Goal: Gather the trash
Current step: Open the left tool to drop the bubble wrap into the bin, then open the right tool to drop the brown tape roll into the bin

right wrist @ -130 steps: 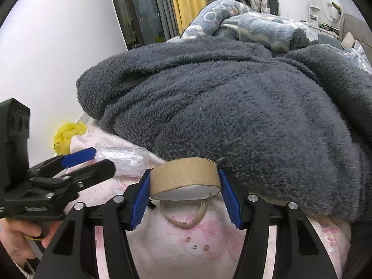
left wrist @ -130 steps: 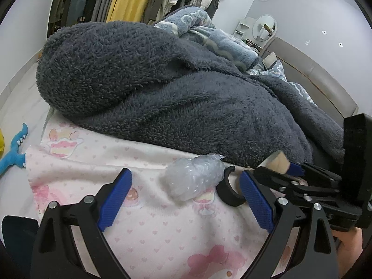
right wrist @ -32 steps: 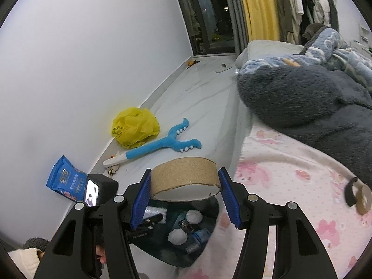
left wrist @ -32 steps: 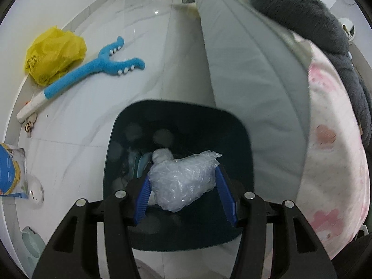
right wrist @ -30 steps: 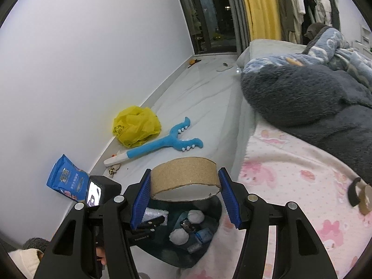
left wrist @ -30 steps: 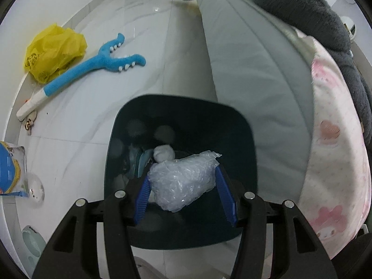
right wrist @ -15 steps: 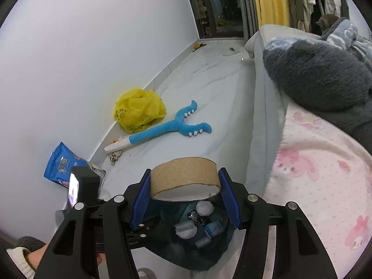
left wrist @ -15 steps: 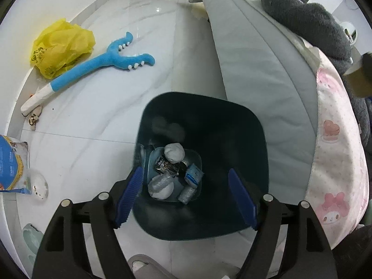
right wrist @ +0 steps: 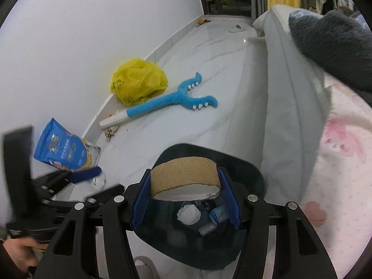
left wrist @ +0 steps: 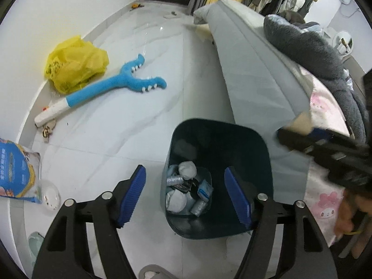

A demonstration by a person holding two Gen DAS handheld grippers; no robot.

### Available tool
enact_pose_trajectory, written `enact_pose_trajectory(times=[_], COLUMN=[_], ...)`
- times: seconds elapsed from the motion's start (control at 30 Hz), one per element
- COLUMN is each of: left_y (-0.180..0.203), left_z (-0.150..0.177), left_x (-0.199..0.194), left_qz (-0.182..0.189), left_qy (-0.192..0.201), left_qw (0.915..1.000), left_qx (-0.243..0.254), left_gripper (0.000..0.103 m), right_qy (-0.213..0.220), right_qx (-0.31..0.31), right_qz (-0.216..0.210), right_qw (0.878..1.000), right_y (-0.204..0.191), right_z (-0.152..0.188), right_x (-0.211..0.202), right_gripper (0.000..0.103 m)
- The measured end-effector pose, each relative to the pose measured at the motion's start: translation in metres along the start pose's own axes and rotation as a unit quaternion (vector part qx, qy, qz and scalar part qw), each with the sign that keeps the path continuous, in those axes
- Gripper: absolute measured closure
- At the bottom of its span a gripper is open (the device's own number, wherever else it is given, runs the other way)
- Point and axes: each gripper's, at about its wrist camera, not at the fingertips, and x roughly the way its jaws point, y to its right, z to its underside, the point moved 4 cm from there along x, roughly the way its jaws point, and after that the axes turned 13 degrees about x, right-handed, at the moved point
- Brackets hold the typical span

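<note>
A dark teal trash bin (left wrist: 262, 153) stands on the white floor beside the bed, with several crumpled wrappers and bottles (left wrist: 186, 186) at its bottom. My left gripper (left wrist: 189, 195) is open and empty above the bin. My right gripper (right wrist: 184, 197) is shut on a brown cardboard tape roll core (right wrist: 184, 174) and holds it over the bin's mouth (right wrist: 253, 172). The right gripper also shows at the right of the left wrist view (left wrist: 302, 134), by the bed edge.
A yellow plastic bag (left wrist: 76, 64), a blue plush toy stick (left wrist: 111, 88) and a blue snack bag (left wrist: 16, 172) lie on the floor by the wall. The bed with a pink patterned sheet (left wrist: 325, 107) and a grey fleece blanket (left wrist: 313, 53) is on the right.
My left gripper opened and dropped the clear plastic wad into the bin, then drew back. My right gripper moved the cardboard roll from above the bed to over the bin.
</note>
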Motion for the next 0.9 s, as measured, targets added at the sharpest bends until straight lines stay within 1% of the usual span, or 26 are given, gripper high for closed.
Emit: enact_pose_trajectory(times=[0.1,0.23,0.37,0.6,0.73,0.77,0.83,0.9], left_y=[-0.003,-0.007,-0.015,-0.026,-0.031,-0.032,-0.031,-0.029], left_z=[-0.004,-0.010,-0.014,-0.019,-0.023,-0.025,-0.028,-0.030], left_x=[-0.011,-0.026,-0.040,-0.071,-0.088,-0.091,-0.097,-0.101], left_qz=[0.002,-0.015,-0.016,-0.014,-0.013,-0.014,-0.009,-0.005], left_qy=[0.018,0.042,0.064,0.102,0.124,0.127,0.137,0.143], left_qw=[0.9998,0.9987,0.9975,0.9944,0.9921,0.9916,0.9905,0.9896], left_qx=[0.005,0.024,0.024,0.020,0.016,0.015,0.014,0.016], left_gripper=[0.036,0.039,0.041,0.041,0.041,0.041,0.041,0.041], right_qy=[-0.017,-0.043,-0.057,-0.082,-0.089,-0.091,-0.092,-0.093], right_qx=[0.001,-0.006,-0.010,-0.005,-0.001,-0.001,-0.003,-0.002], right_qz=[0.008,0.019,0.027,0.057,0.053,0.056,0.061,0.065], right_qw=[1.000,0.999,0.998,0.995,0.995,0.994,0.994,0.994], right_y=[-0.001,-0.006,-0.010,-0.001,0.002,0.003,0.005,0.009], right_z=[0.006,0.015,0.022,0.031,0.034,0.035,0.037,0.038], right_x=[0.015,0.035,0.048,0.072,0.083,0.085,0.089,0.090], right_gripper=[0.045,0.045,0.045,0.044,0.043,0.042,0.029,0.025])
